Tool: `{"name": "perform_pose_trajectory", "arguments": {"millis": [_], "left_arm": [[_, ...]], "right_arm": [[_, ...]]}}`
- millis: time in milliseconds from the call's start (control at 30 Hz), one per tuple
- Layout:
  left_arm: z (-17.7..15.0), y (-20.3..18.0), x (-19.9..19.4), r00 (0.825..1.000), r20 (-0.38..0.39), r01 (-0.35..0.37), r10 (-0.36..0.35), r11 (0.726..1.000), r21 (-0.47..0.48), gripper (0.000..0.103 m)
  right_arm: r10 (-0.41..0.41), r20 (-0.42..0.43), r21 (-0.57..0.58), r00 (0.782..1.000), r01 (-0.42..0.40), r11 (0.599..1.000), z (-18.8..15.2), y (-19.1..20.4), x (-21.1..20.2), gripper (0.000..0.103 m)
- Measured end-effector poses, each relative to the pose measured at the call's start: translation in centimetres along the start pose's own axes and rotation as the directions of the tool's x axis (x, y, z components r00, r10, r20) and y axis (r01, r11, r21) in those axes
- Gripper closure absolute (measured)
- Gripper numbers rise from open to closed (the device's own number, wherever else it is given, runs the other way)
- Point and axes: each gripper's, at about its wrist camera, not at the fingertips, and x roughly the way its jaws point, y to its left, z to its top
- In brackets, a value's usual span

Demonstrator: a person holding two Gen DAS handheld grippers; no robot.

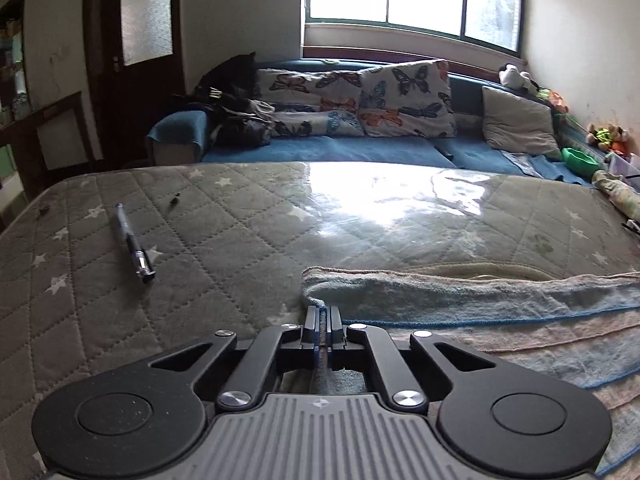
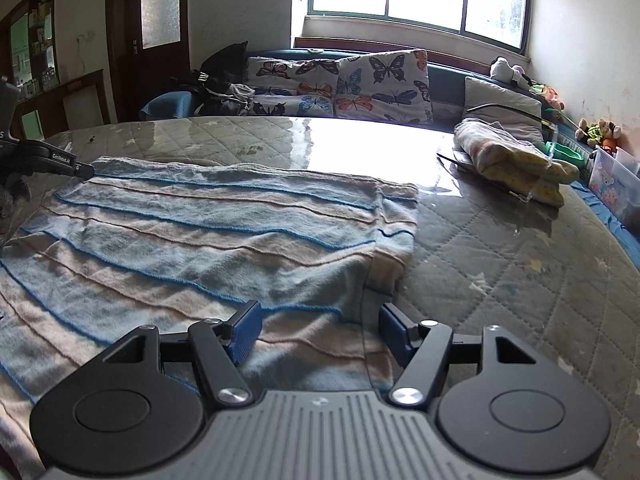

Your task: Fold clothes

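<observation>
A fleecy garment (image 2: 200, 232) with light blue and beige stripes lies spread flat on the quilted table cover (image 2: 500, 264). In the left wrist view my left gripper (image 1: 322, 312) is shut on the left corner of this striped garment (image 1: 480, 292), with a strip of cloth running back between the jaws. From the right wrist view that left gripper (image 2: 86, 170) shows at the garment's far left corner. My right gripper (image 2: 319, 320) is open and hovers low over the near right part of the cloth, its blue pads (image 2: 248, 322) apart, next to a seam.
A pen (image 1: 134, 246) and small dark bits lie on the table cover (image 1: 200, 220) left of the garment. A folded pile of clothes (image 2: 512, 160) sits at the far right. Behind the table stand a blue sofa (image 1: 360, 152) with cushions and a plastic box (image 2: 612, 184).
</observation>
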Motion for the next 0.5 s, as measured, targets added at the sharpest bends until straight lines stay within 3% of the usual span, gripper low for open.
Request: {"name": "perform_pose_trajectory", "arguments": {"millis": [300, 500], "left_arm": [[0.4, 0.8, 0.5, 1.000, 0.009, -0.029, 0.028, 0.999, 0.019, 0.098], [0.5, 1.7, -0.6, 0.999, 0.002, -0.035, 0.035, 0.999, -0.002, 0.085]], "right_arm": [[0.029, 0.033, -0.043, 0.999, -0.028, 0.999, 0.9, 1.0, 0.7, 0.037], [0.062, 0.011, -0.063, 0.998, -0.061, 0.996, 0.7, 1.6, 1.5, 0.037]]}}
